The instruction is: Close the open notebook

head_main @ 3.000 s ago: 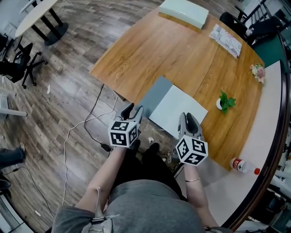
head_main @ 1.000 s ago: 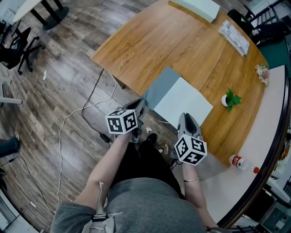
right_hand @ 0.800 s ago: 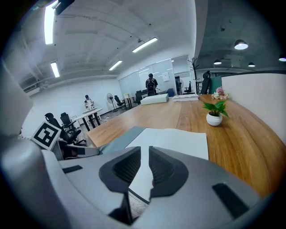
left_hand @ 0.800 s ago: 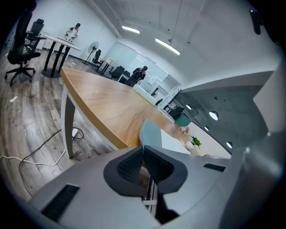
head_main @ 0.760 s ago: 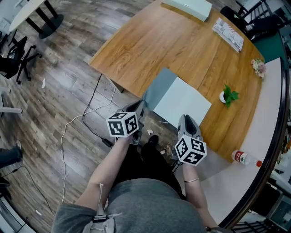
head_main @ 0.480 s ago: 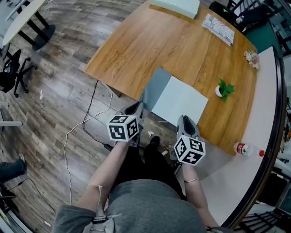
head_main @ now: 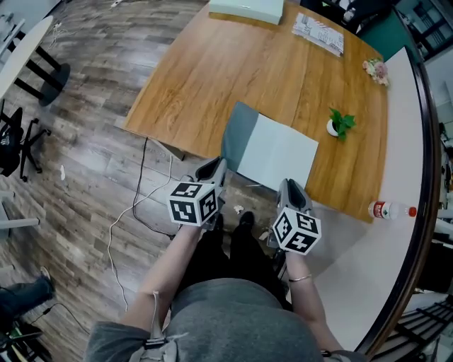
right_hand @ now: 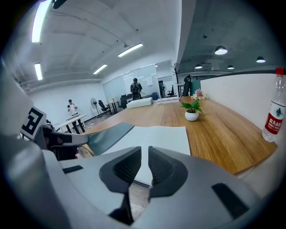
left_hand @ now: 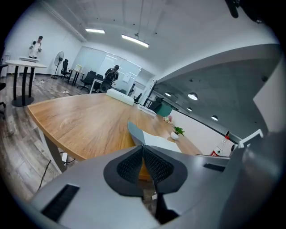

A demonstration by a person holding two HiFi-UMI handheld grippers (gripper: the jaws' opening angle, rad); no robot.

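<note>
The open notebook lies at the near edge of the wooden table (head_main: 212, 71), with its grey cover (head_main: 237, 134) at the left and a white page (head_main: 279, 152) at the right. My left gripper (head_main: 216, 167) is at the cover's near left corner. In the left gripper view its pads (left_hand: 143, 148) are pressed together and the cover (left_hand: 135, 132) rises as a tilted flap right at their tips. In the right gripper view the cover (right_hand: 107, 133) runs up from the left gripper (right_hand: 67, 139). My right gripper (head_main: 291, 187) hovers off the table edge before the page (right_hand: 156, 138), its pads (right_hand: 144, 152) slightly apart and holding nothing.
On the table stand a small potted plant (head_main: 340, 124), a white box (head_main: 246, 8), a printed packet (head_main: 318, 32) and flowers (head_main: 375, 68). A water bottle (head_main: 391, 210) lies on the white curved counter (head_main: 368, 269). Cables (head_main: 134, 205) trail on the floor below.
My left gripper has risen and rolled at the cover's near corner, and the grey cover now looks narrower and tilted up. The right gripper has shifted only slightly.
</note>
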